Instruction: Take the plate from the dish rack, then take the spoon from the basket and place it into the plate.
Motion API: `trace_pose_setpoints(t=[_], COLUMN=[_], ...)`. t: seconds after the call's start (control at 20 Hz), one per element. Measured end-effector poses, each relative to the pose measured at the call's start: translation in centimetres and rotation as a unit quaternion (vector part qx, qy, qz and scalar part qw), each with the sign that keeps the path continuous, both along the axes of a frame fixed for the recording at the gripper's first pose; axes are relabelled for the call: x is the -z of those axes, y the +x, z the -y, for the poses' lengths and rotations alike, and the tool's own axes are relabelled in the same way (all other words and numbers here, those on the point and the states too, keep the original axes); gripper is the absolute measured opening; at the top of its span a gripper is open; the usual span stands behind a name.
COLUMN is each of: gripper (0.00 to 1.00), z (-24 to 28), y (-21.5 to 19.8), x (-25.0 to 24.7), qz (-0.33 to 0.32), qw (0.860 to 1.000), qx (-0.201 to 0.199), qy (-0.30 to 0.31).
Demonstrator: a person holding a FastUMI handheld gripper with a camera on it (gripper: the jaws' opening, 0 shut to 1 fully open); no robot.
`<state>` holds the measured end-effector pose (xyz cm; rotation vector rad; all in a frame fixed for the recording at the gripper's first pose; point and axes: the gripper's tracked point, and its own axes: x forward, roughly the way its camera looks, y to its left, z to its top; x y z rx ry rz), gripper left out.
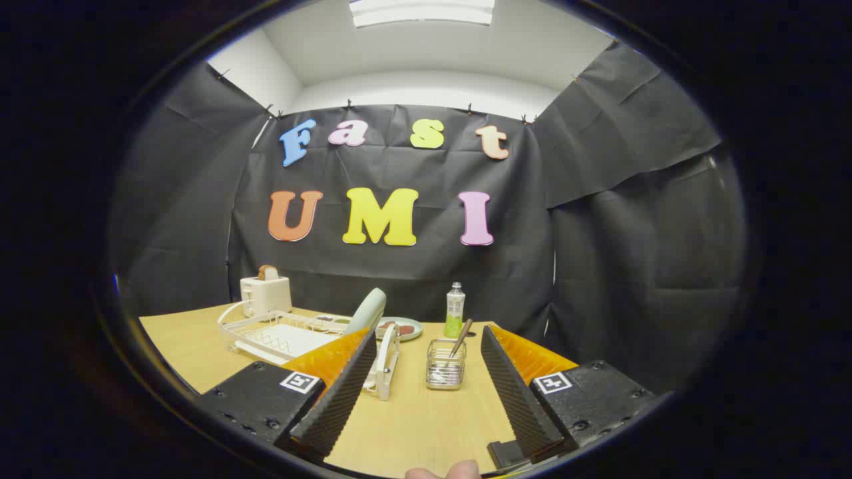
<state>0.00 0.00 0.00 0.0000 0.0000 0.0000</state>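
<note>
A pale green plate stands on edge in the white wire dish rack, just beyond my left fingertip. A spoon leans upright in a small clear wire basket on the wooden table, ahead of the fingers and between them. My gripper is open wide, with nothing between its fingers, and hovers over the table short of both objects.
A white toaster with bread in it stands behind the rack. A second plate with dark food lies flat beyond the rack. A green bottle stands near the table's back edge. A fingertip shows below the gripper.
</note>
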Motion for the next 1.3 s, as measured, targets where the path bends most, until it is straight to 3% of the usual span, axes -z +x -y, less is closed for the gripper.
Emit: trace_pose_setpoints(t=[1.1, 1.3], gripper=[1.00, 1.00], z=[-0.5, -1.2], y=[-0.1, 1.1], x=[-2.1, -2.4], qz=[0.047, 0.035], qw=[0.999, 0.999], qx=[0.013, -0.001], qy=[-0.020, -0.004])
